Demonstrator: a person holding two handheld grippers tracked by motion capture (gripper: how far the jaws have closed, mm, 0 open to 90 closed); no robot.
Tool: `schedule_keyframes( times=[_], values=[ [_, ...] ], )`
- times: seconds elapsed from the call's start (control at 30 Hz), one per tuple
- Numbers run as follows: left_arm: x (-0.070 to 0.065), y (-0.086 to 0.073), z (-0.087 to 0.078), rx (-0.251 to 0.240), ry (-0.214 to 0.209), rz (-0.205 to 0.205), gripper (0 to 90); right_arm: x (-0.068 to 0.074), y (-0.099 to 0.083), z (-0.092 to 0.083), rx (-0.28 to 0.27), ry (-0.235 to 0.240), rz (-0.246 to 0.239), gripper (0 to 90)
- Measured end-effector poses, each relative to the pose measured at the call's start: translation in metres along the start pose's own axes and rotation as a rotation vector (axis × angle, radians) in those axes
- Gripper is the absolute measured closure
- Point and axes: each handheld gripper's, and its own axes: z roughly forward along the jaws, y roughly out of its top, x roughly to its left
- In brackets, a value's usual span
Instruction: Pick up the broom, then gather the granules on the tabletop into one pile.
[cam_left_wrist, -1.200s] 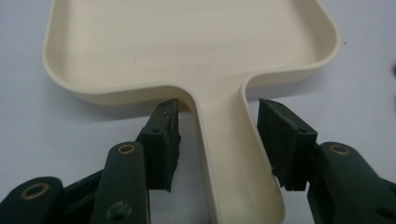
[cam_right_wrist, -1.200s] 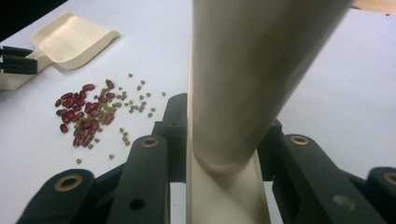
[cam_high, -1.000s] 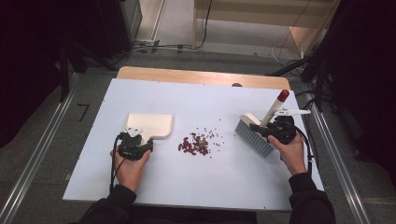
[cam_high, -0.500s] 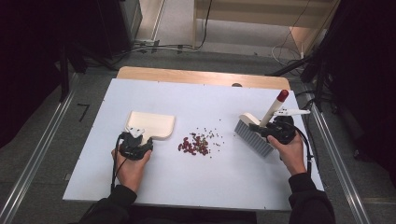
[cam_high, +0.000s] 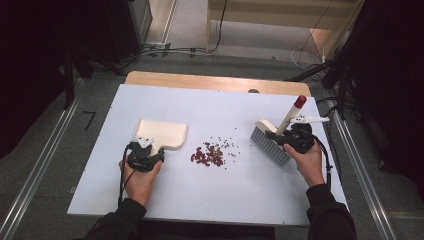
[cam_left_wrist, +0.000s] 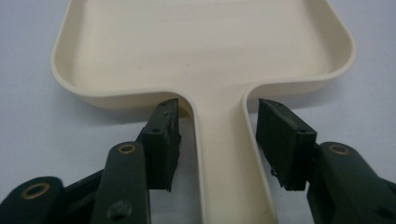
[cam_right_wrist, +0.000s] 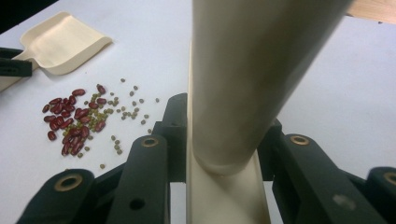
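A cream dustpan (cam_high: 162, 132) lies flat on the white table (cam_high: 225, 200), left of centre. Its handle points toward my left gripper (cam_high: 146, 147). In the left gripper view the jaws stand open on either side of the dustpan handle (cam_left_wrist: 219, 154), with a small gap on each side. A pile of red beans and small green ones (cam_high: 210, 155) lies in the middle of the table. My right gripper (cam_high: 286, 137) is shut on the cream handle of a brush (cam_high: 270, 145), which has a red tip and grey bristles resting on the table to the right of the beans.
A wooden strip (cam_high: 215, 82) runs along the table's far edge. Metal rails (cam_high: 360, 165) flank the table on both sides, and cables lie on the floor beyond. In the right gripper view the beans (cam_right_wrist: 77, 121) lie between the brush and the dustpan (cam_right_wrist: 65, 42).
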Motion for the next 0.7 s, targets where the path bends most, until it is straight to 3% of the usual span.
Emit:
schedule_keyframes(
  times=[0.7],
  values=[
    [0.006,0.000,-0.017,-0.028,-0.032,-0.025,39.7,0.000,0.003,0.006,-0.031,-0.054,0.009,64.2]
  ],
)
